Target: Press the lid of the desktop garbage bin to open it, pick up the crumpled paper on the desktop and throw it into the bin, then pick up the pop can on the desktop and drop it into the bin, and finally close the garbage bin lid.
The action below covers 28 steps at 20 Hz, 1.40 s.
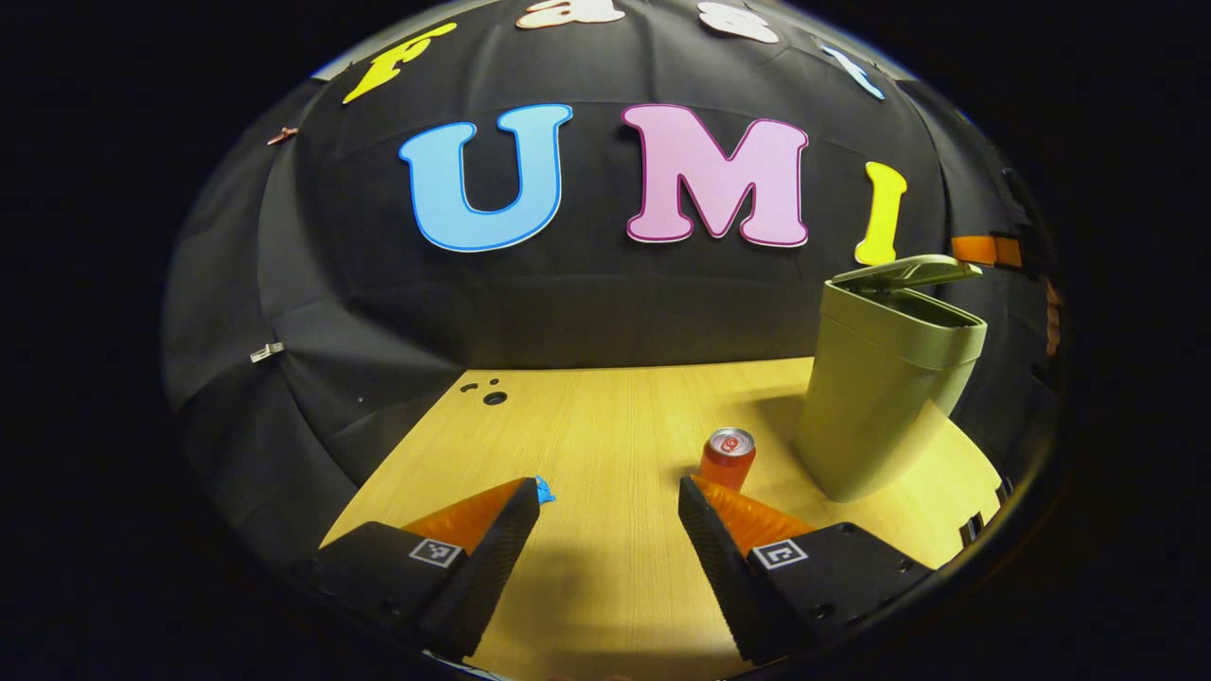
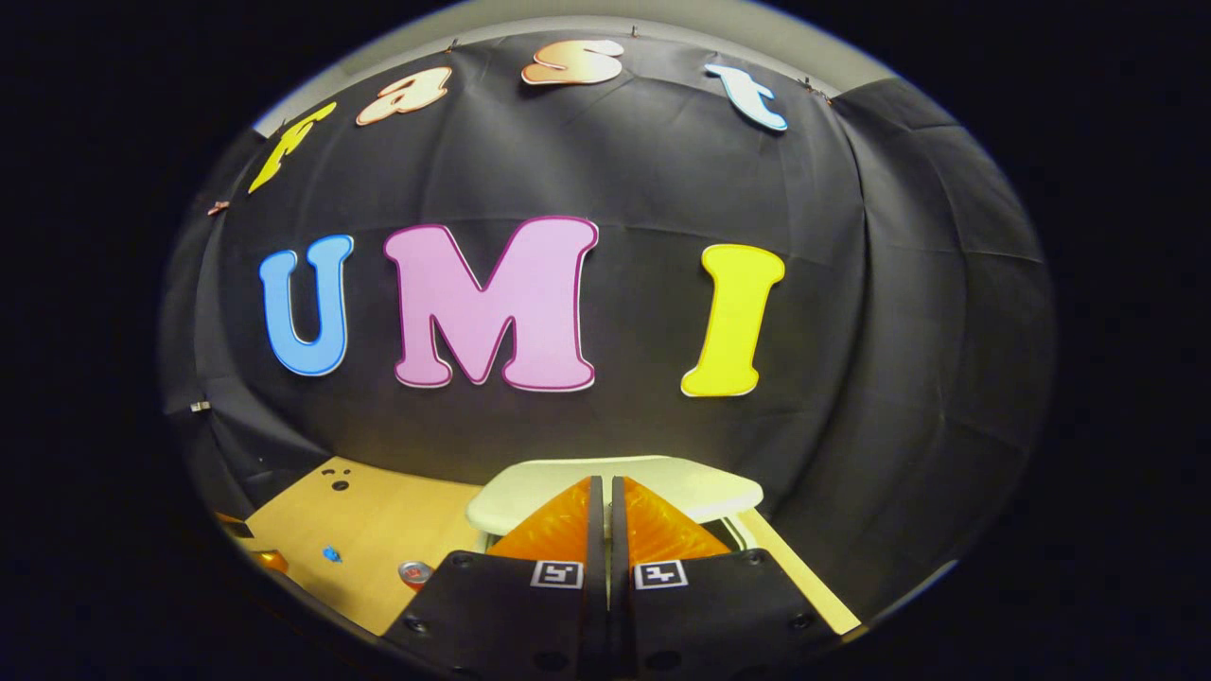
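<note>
Wooden desk [image 1: 605, 416] carrying the garbage bin [image 1: 880, 397], its lid [image 1: 913, 272] tipped partly up. Standing just beside the bin: the pop can [image 1: 728, 458], upright. No crumpled paper visible, so judging the can step at hand. Hovering near the can, left tool [image 1: 610, 501] spread wide; needing to close around the can. Hanging over the bin's lid, right tool [image 2: 603, 515] pinched together, gripping nothing.

No readable writing stands on the pop can [image 1: 728, 457] or the garbage bin [image 1: 885, 378]. Small square black-and-white coded markers sit on the left tool [image 1: 609, 501] and the right tool [image 2: 605, 492] (patterns only, not letters or numbers).
</note>
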Available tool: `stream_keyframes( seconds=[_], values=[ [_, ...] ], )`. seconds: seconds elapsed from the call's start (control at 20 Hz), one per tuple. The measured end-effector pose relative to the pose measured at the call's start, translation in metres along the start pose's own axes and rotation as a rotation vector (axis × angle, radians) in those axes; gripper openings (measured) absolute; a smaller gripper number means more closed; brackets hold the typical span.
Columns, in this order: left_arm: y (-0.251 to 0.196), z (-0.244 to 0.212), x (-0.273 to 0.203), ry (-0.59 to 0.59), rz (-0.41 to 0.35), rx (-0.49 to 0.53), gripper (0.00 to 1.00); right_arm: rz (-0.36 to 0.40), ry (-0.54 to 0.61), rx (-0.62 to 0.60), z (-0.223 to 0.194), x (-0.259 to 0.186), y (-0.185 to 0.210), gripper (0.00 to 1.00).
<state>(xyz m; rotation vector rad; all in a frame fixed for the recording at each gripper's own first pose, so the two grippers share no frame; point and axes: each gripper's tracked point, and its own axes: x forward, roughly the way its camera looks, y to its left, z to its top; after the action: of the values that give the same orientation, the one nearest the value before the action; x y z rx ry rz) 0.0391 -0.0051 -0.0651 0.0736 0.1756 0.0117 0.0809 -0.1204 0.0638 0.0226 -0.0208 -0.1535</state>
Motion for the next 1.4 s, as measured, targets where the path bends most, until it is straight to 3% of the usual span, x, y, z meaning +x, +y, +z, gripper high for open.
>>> stream_keyframes(
  seconds=[0.65, 1.2, 1.3, 1.4],
  values=[
    [0.036, -0.001, -0.018, -0.044, 0.038, -0.036, 0.95, 0.027, -0.023, 0.014, 0.02, -0.038, 0.018, 0.05],
    [0.065, 0.0, -0.038, -0.097, 0.034, -0.042, 0.95, 0.075, 0.009, 0.002, -0.006, -0.074, 0.054, 0.05],
    [0.068, 0.0, -0.04, -0.104, 0.028, -0.032, 0.95, 0.084, 0.02, 0.012, -0.012, -0.079, 0.06, 0.08],
    [0.069, -0.003, -0.038, -0.103, 0.019, -0.029, 0.95, 0.1, 0.03, 0.029, -0.018, -0.084, 0.067, 0.24]
  ],
)
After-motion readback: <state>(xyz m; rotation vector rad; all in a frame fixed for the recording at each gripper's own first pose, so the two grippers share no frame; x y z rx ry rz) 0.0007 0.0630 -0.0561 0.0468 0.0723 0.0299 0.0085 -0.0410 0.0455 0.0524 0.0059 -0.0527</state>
